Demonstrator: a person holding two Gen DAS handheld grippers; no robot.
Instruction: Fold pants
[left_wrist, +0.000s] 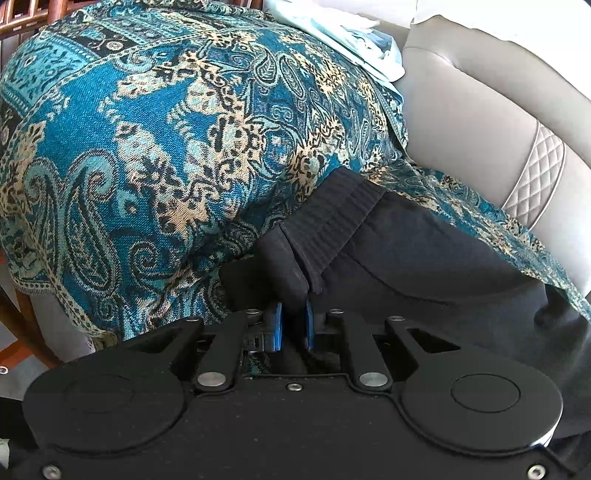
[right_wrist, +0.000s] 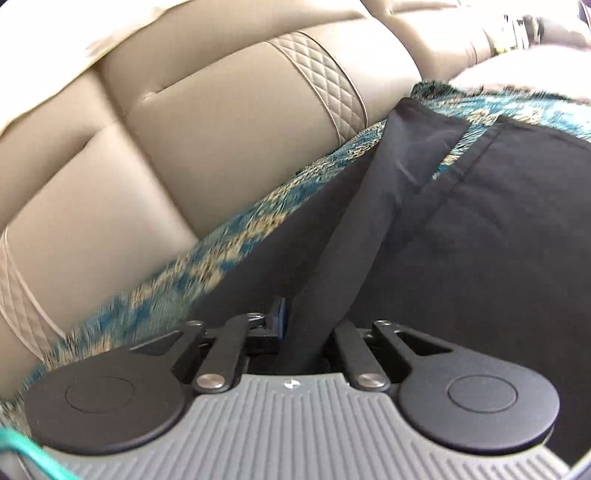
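Left wrist view first: the left gripper (left_wrist: 308, 284) has its fingertips buried in black cloth, so the tips themselves are hard to make out, and the gripper's own body blocks the lower part of the picture. Its jaws sit nearly together, pinching the ribbed waistband (left_wrist: 334, 218) of the black pants (left_wrist: 424, 254). The pants lie on a teal paisley throw (left_wrist: 155, 147) draped over a beige leather sofa (left_wrist: 476, 122), and they run off to the right past the frame edge. A pale bundle of cloth (left_wrist: 354, 33) sits at the top, too washed out to read. Wooden slats (left_wrist: 33, 14) peek in at the top left corner.

Over to the right wrist view, and it is smeared with motion blur, the throw's pattern (right_wrist: 207, 258) reduced to streaks. The right gripper (right_wrist: 299, 317) has one blue-edged finger (right_wrist: 280, 317) showing; the other is hidden behind a fold of the pants (right_wrist: 498, 229). A strip of the black cloth runs between the jaws, and they close on it. Beyond, two pant edges spread up and right across the throw, against the sofa's quilted backrest (right_wrist: 229, 122). The far top right is blown out by glare. A teal cord (right_wrist: 33, 458) cuts the bottom left corner.
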